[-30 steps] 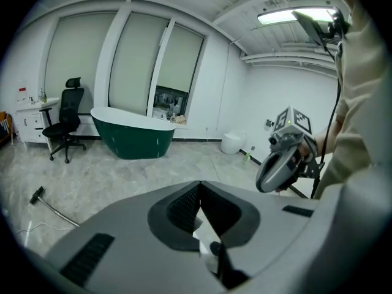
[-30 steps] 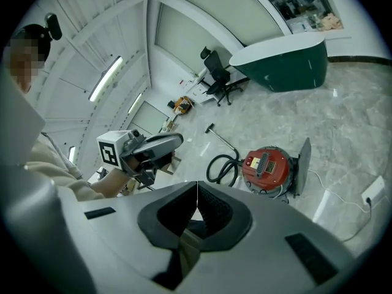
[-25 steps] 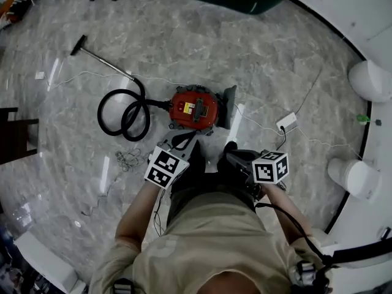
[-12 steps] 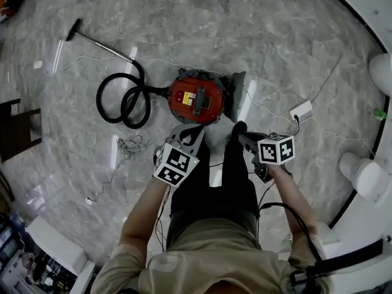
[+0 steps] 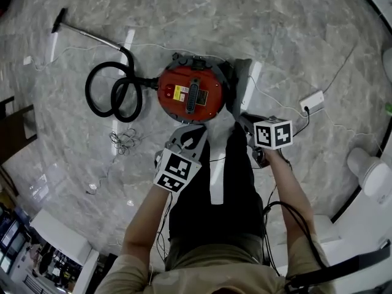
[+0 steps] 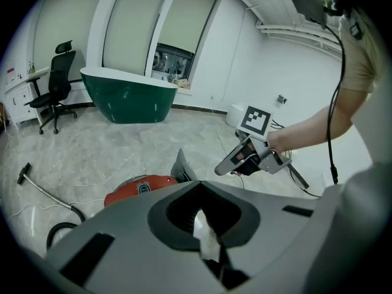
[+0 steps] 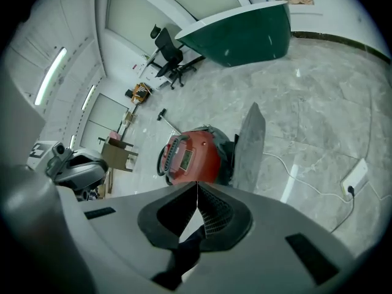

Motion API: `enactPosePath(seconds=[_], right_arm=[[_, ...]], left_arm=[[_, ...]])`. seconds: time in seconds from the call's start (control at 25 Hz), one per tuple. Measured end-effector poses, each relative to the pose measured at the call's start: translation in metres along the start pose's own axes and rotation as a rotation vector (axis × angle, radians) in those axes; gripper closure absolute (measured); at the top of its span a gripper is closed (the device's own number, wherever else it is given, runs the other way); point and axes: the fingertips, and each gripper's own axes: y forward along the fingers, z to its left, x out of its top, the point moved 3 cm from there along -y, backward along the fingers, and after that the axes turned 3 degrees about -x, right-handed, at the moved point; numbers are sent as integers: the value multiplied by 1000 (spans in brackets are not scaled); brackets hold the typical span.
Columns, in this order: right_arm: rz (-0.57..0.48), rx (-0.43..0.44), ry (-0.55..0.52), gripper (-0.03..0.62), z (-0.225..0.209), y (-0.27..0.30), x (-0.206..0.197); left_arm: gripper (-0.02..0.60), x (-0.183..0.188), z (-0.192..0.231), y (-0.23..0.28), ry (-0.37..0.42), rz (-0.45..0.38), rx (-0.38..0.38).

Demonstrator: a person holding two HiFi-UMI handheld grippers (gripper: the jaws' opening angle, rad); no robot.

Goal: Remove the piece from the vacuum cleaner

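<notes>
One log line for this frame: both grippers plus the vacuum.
phase: pre-contact | left gripper: shut, empty | right gripper: shut, empty | vacuum cleaner: on floor, untouched

Left tool (image 5: 188,132), right tool (image 5: 244,120): jaws together on both, nothing between, angled downward, side by side.

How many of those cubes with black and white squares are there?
2. One white cube with black square markers rides on the left gripper, below the round red vacuum cleaner in the head view; the other rides on the right gripper, further right. None looks hidden.
</notes>
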Motion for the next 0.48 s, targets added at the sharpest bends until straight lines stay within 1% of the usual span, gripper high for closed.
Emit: enactPosePath(seconds=[0.04, 0.16, 0.24, 0.36, 0.4, 0.44, 0.48], right_arm=[[-8, -6, 22, 591, -6, 6, 0], [-66, 17, 121, 591, -15, 20, 8], [-96, -10, 125, 591, -23, 30, 13], [-108, -60, 108, 588, -39, 44, 17], [-104, -67, 104, 561, -44, 48, 18], [-94, -72, 98, 452, -47, 52, 19], [-79, -76, 91, 391, -50, 57, 19]], left_arm=[[577, -5, 0, 5, -7, 4, -4], [577, -20, 2, 18, -24, 15, -15], [577, -28, 5, 27, -29, 20, -21], [577, -34, 8, 35, -40, 24, -23], [578, -34, 9, 38, -44, 23, -23], [578, -34, 10, 40, -47, 23, -25], [577, -35, 11, 41, -49, 24, -27]])
